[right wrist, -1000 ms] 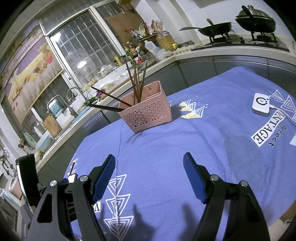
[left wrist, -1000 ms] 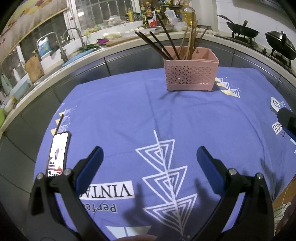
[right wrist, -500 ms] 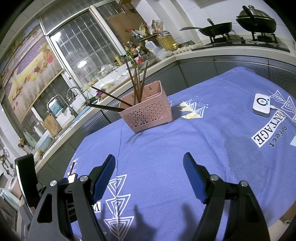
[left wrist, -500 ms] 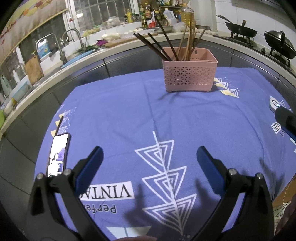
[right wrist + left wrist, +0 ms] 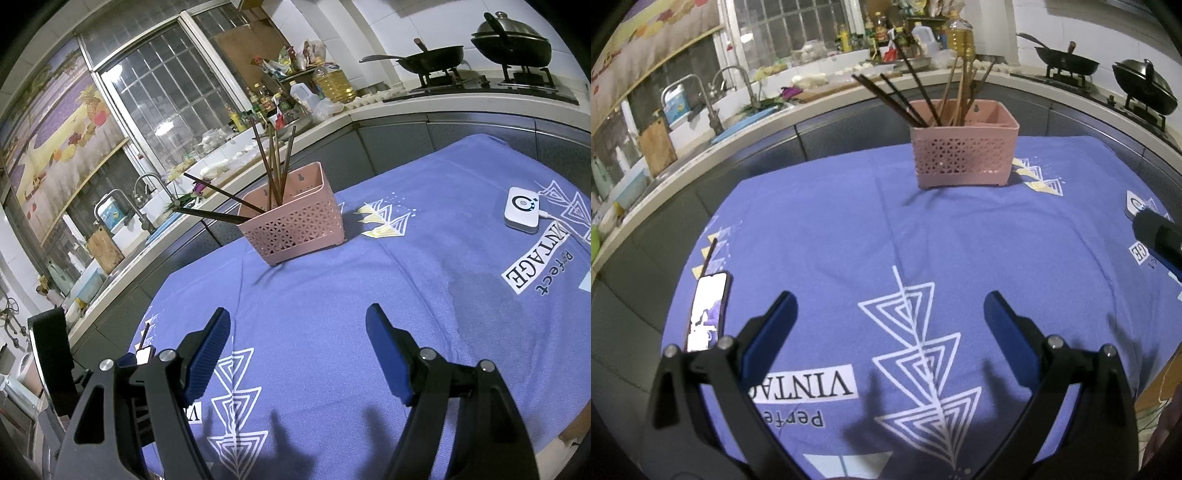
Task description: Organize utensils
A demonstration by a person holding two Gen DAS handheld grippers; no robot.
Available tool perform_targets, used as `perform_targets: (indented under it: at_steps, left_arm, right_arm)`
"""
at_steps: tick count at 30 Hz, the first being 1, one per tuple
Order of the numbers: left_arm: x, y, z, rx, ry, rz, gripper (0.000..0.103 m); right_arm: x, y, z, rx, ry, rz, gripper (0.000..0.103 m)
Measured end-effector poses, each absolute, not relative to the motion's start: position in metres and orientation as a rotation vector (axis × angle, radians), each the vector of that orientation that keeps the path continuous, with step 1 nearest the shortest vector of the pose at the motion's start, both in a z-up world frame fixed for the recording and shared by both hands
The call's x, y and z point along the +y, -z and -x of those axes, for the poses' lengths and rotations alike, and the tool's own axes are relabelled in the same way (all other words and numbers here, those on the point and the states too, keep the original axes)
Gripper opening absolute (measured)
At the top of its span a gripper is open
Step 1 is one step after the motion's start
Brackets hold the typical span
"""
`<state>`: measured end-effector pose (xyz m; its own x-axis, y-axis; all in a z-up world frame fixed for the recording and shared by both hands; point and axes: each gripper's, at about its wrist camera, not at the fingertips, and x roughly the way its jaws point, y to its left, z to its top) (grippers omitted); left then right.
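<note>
1. Chopsticks (image 5: pixel 925 99) stand in the pink perforated basket (image 5: pixel 964 157) at the far middle of the blue tablecloth (image 5: pixel 960 243); some dark ones lean out left, lighter ones more upright. In the right wrist view the chopsticks (image 5: pixel 273 173) look split into an upright bunch and two dark ones tilted far left over the rim of the basket (image 5: pixel 295 225).
2. One loose dark chopstick (image 5: pixel 709 254) lies on the cloth at the left edge, just beyond the smartphone (image 5: pixel 707 314), well apart from the basket. Right wrist view shows the same stick (image 5: pixel 144 334) near the left edge.
3. Left gripper (image 5: pixel 890 317) hovers over the near cloth, jaws spread wide, nothing between them.
4. Right gripper (image 5: pixel 299 343) likewise wide and empty, over the near cloth, aimed toward the basket.
5. White small device (image 5: pixel 521 209) with a cable sits on the right of the cloth; not part of the task.
6. Step, judged: nearly done, most sticks are binned, both claws idle between picks. The loose stick on the left looks like the leftover.
7. Next move, judged: left gripper swings left and down to the loose chopstick, pinches it without nudging the phone, carries it to the basket and drops it end-first.
8. Risk: thin stick flat on cloth, easy to miss or roll.
</note>
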<state>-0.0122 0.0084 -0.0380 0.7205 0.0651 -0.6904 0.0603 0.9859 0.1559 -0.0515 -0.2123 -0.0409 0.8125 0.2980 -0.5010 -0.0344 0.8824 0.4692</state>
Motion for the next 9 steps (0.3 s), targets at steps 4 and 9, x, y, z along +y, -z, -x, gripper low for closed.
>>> perform_targets:
  at_steps: [4,9]
  left_arm:
    - [0.0066,0.0368,0.0117,0.771,0.013,-0.170,0.097]
    - [0.0075,0.0395,0.0088,0.782,0.019,-0.159,0.097]
  right_arm:
    - [-0.2116,0.0396,0.0532,0.591,-0.181,-0.452,0.076]
    - [-0.2109,0.0383,0.0552,0.582,-0.167,-0.435,0.076]
